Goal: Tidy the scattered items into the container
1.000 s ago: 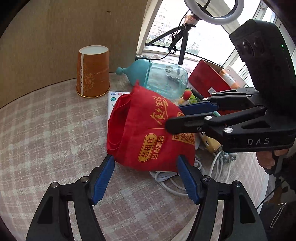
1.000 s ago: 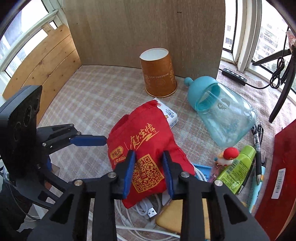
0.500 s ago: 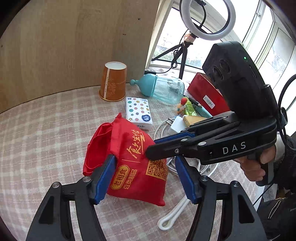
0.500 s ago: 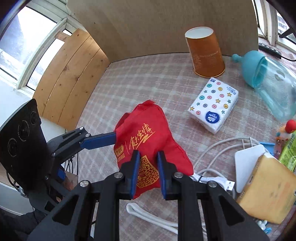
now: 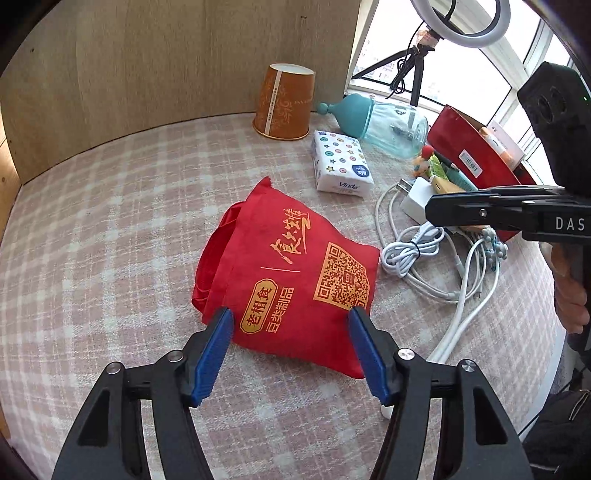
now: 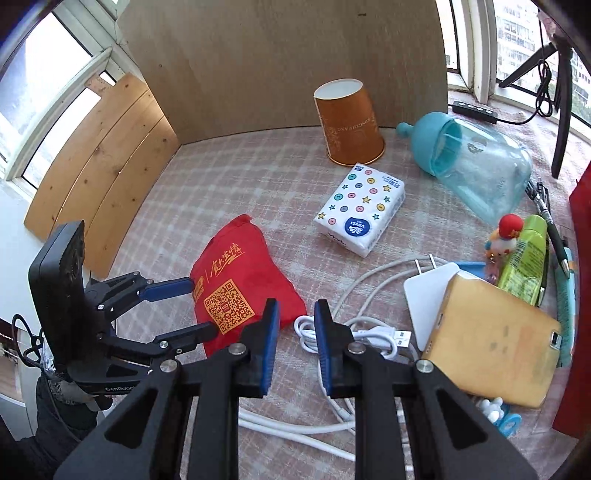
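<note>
The red cloth bag (image 5: 291,273) lies flat on the checked desk (image 5: 110,229), its near edge between the wide-spread fingers of the left claw (image 5: 290,325). The right claw (image 6: 293,325) is empty, its fingers parted narrowly above a coiled white cable (image 6: 332,332). A tissue pack (image 6: 360,208) sits beyond the bag, near an upturned orange paper cup (image 6: 349,123).

Daylight floods in from the windows (image 5: 436,77) behind my bench, blown out to white in my left view. The white ring lamp (image 5: 460,18) glares against that sky. Shadows on the pink checked cloth (image 5: 110,229) stay soft. Both views are sharp, with edges bent and corners dark.
</note>
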`<action>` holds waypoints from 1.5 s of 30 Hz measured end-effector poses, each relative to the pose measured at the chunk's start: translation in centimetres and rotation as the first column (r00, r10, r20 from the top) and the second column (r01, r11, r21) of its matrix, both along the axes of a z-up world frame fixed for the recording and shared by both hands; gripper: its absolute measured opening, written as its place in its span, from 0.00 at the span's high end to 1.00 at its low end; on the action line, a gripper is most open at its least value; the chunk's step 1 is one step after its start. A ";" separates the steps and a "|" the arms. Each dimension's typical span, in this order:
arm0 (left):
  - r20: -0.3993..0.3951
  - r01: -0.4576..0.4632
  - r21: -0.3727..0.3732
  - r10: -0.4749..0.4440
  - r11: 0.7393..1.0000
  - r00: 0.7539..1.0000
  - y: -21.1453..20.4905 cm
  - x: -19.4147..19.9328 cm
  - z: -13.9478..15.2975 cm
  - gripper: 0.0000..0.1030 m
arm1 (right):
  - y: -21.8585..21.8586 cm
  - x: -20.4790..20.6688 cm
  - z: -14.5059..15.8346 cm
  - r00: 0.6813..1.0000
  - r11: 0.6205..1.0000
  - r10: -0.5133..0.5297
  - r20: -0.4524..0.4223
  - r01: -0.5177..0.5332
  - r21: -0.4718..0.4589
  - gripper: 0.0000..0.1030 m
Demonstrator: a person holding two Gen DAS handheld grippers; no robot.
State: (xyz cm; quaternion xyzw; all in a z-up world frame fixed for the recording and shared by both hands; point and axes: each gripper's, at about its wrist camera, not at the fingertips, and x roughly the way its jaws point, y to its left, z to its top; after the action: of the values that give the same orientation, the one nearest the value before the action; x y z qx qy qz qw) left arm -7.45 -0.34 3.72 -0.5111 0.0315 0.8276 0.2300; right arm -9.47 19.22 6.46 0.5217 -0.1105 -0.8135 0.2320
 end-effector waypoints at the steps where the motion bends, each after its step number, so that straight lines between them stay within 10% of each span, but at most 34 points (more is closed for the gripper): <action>1: -0.021 0.006 0.014 -0.006 1.000 1.000 0.4 0.0 0.8 0.41 | 0.7 0.2 0.2 1.000 1.000 -0.020 -0.008 0.020 0.002 0.81; 7: -0.097 0.008 0.043 -0.003 0.999 0.995 4.7 -3.2 3.4 0.38 | 4.9 1.8 1.6 0.989 0.990 -0.138 -0.047 0.139 0.011 0.79; 12: -0.055 0.027 0.029 -0.025 0.999 0.998 9.2 -7.1 1.8 0.38 | 8.5 3.9 2.2 0.974 0.975 -0.223 -0.048 0.222 -0.016 0.58; 19: -0.058 0.029 -0.064 -0.033 0.998 0.998 13.2 -9.4 -0.7 0.38 | 12.8 5.9 1.8 0.943 0.943 -0.331 -0.030 0.329 -0.059 0.58; 45: -0.025 0.022 -0.028 -0.022 0.999 0.999 11.2 -9.1 -1.1 0.51 | 13.9 7.2 1.9 0.931 0.929 -0.365 -0.030 0.362 -0.079 0.58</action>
State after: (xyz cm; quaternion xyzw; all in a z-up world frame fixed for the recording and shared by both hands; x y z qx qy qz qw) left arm -16.58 10.88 2.60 -0.5035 0.0515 0.8308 0.2315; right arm -2.28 33.09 8.34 0.4654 -0.2292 -0.8492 0.0985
